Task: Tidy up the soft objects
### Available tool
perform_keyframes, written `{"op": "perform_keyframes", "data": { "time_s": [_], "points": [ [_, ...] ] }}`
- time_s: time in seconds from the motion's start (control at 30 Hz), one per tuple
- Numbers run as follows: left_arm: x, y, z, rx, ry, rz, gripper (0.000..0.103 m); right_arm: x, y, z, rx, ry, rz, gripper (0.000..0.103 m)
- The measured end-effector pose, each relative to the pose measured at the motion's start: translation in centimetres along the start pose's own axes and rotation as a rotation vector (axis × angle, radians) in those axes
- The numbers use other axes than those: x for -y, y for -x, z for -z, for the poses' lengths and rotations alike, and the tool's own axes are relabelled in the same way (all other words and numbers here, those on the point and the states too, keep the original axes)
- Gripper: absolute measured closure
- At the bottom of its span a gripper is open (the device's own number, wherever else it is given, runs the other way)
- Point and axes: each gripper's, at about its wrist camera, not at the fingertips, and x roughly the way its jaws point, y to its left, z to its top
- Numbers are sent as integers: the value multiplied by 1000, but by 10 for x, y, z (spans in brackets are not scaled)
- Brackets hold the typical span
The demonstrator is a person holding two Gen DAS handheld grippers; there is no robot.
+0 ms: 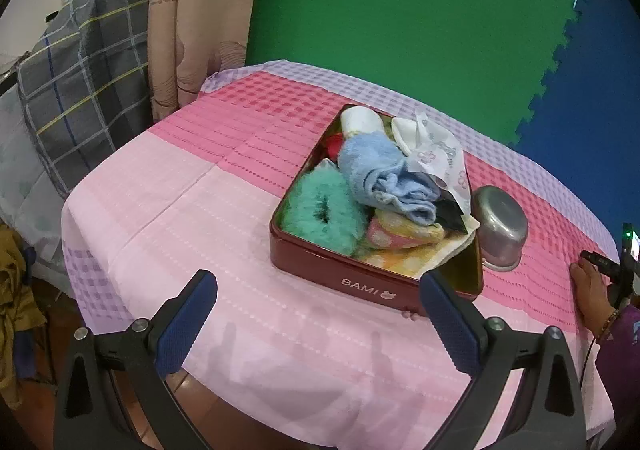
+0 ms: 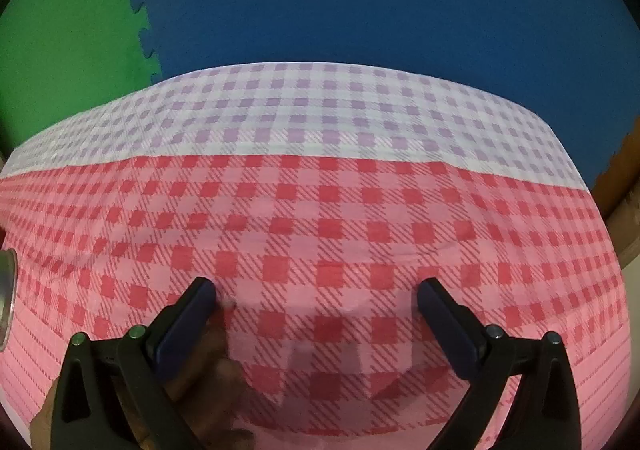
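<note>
While both tools wait empty, nothing is being lifted. In the left wrist view the left gripper [image 1: 318,292] fills the bottom of the frame, spread wide, tilted down at the red tin [image 1: 320,264] at centre, probably lined up for a first pick. The tin holds the heaped soft things: a teal scrunchie [image 1: 320,209] nearest, a blue towel [image 1: 380,173] above it, a printed white cloth [image 1: 436,153] beyond. An upturned metal bowl [image 1: 500,228] touches the tin's right side. In its own view the right gripper [image 2: 316,292] is likewise wide, resting low over the bare checked tablecloth [image 2: 320,209], apparently parked clear.
</note>
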Motion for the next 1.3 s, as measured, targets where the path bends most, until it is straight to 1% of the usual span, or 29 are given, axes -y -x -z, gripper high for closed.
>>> {"op": "perform_keyframes", "data": {
  "time_s": [0.2, 0.53, 0.57, 0.6, 0.67, 0.7, 0.73, 0.77, 0.9, 1.1, 1.3],
  "points": [
    [3, 2, 1, -1, -17, 4, 3, 2, -1, 0, 1, -3, -5, 0],
    [0, 1, 0, -7, 4, 10, 3, 2, -1, 1, 2, -7, -10, 0],
    [0, 1, -1, -8, 3, 12, 3, 2, -1, 0, 3, -13, 5, 0],
    [1, 0, -1, -8, 2, 10, 3, 8, -2, -1, 1, -61, 37, 0],
    [2, -1, 0, -14, -3, 8, 3, 13, -1, -1, 8, -87, 15, 0],
    [2, -2, 0, -18, -5, 11, 3, 12, 0, -1, 7, -87, 19, 0],
    [2, -2, 1, -19, -7, 11, 3, 10, -1, -2, 0, -86, 50, 0],
    [2, -2, 1, -20, -9, 10, 3, 10, -1, -2, 0, -93, 60, 0],
    [-2, -3, 1, -27, 3, 12, 3, 16, -2, -5, 4, -141, 70, 0],
    [-2, -7, 1, -41, 18, 23, 3, 12, -1, -5, -1, -123, 78, 0],
    [3, -3, 1, -28, -6, 22, 3, 10, -2, -6, 0, -121, 76, 0]
  ]
}}
